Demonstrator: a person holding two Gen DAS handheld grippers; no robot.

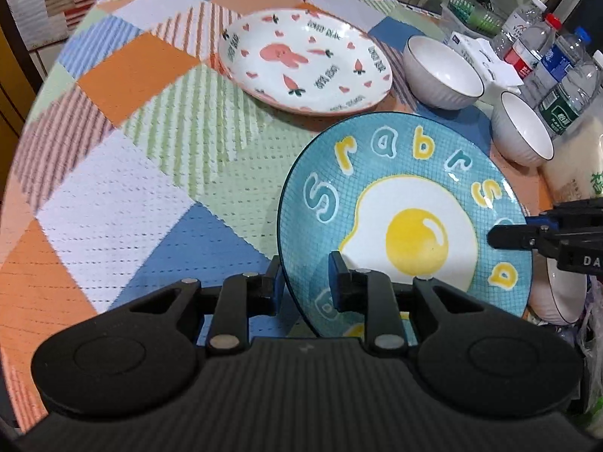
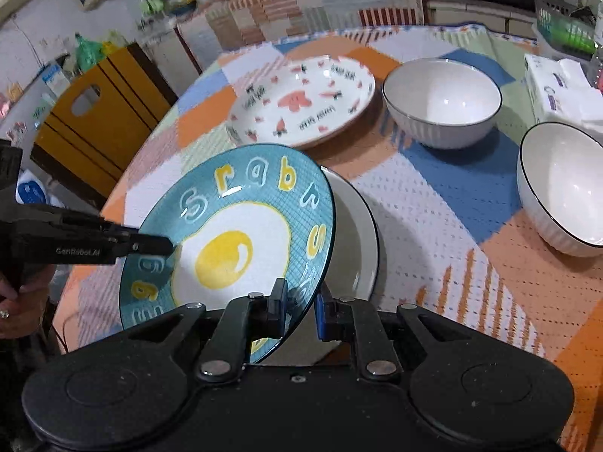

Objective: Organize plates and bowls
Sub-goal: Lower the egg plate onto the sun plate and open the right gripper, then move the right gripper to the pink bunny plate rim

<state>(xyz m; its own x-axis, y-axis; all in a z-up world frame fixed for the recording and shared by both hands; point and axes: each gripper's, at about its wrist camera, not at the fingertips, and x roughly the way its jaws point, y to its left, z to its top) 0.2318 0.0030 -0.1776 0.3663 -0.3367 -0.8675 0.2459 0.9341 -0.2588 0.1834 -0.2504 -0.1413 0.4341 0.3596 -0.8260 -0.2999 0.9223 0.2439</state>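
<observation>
The left gripper (image 1: 305, 282) and right gripper (image 2: 300, 310) each pinched opposite rims of a round teal ceramic plate printed with a fried egg (image 2: 233, 248), tilted above a white plate (image 2: 354, 241) it largely hid. Beyond stood a white rabbit-and-carrot plate (image 1: 305, 64), two white ribbed bowls (image 1: 443, 71), and clear water bottles (image 1: 554, 64) cut off at the edge, all on a patchwork-clothed round table (image 1: 113, 150).

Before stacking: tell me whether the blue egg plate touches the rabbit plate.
Apart. The left wrist view shows bare tablecloth between the blue egg plate and the rabbit plate.
</observation>
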